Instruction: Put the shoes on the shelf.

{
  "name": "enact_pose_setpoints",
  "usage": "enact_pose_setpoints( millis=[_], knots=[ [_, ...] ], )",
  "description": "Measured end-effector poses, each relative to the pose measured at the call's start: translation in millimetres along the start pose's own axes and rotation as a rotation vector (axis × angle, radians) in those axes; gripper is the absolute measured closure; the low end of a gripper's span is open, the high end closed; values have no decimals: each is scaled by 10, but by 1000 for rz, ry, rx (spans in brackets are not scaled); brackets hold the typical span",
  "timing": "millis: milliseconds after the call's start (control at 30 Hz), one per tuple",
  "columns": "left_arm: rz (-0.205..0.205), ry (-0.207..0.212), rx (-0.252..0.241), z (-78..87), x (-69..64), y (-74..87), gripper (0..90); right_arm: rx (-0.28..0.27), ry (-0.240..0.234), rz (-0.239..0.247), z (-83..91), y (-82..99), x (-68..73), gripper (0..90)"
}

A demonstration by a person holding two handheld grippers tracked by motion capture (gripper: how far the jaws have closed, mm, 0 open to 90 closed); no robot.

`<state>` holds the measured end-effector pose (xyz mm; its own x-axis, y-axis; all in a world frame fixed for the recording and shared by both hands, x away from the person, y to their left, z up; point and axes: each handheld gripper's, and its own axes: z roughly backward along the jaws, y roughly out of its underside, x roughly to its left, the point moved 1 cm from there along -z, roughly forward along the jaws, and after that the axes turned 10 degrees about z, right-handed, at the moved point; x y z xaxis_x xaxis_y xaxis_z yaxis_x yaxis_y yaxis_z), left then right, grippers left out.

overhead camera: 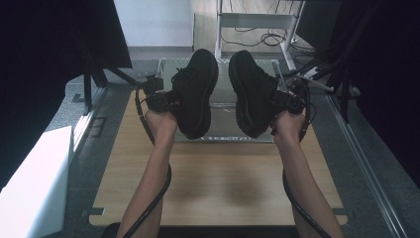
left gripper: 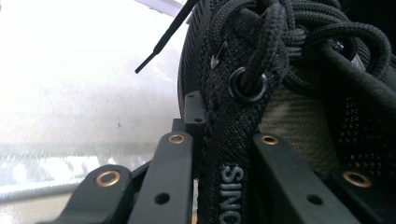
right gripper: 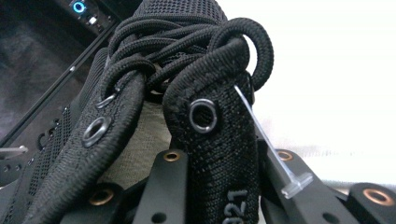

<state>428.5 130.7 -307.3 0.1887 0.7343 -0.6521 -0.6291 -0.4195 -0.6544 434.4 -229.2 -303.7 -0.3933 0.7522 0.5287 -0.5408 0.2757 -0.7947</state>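
A: High view: what's past the shoes?
B: A clear tray [overhead camera: 218,137] at the table's [overhead camera: 218,188] far edge; both shoes hang above it.
A: Grips?
B: Left gripper [overhead camera: 166,100] clamps the left shoe's [overhead camera: 195,91] eyelet flap; right gripper [overhead camera: 286,101] clamps the right shoe's [overhead camera: 252,91] flap, jaws nearly closed.

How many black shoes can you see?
2. The left shoe is clamped by its collar in the left gripper; the right shoe is clamped likewise in the right gripper, both lifted above the table.
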Motion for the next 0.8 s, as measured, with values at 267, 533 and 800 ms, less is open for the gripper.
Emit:
enact_pose_setpoints(
  millis=[267, 533, 800],
  knots=[
    [1, -40, -7, -154, -55, -190, 825, -7, 57, -6, -195, -194, -36, 777],
    [-9, -91, 4, -377, -114, -320, 824, 8, 102, 22, -397, -296, -27, 777],
    [-39, -211, 17, -582, -198, -405, 821, 40, 187, 72, -647, -327, -29, 777]
  ],
)
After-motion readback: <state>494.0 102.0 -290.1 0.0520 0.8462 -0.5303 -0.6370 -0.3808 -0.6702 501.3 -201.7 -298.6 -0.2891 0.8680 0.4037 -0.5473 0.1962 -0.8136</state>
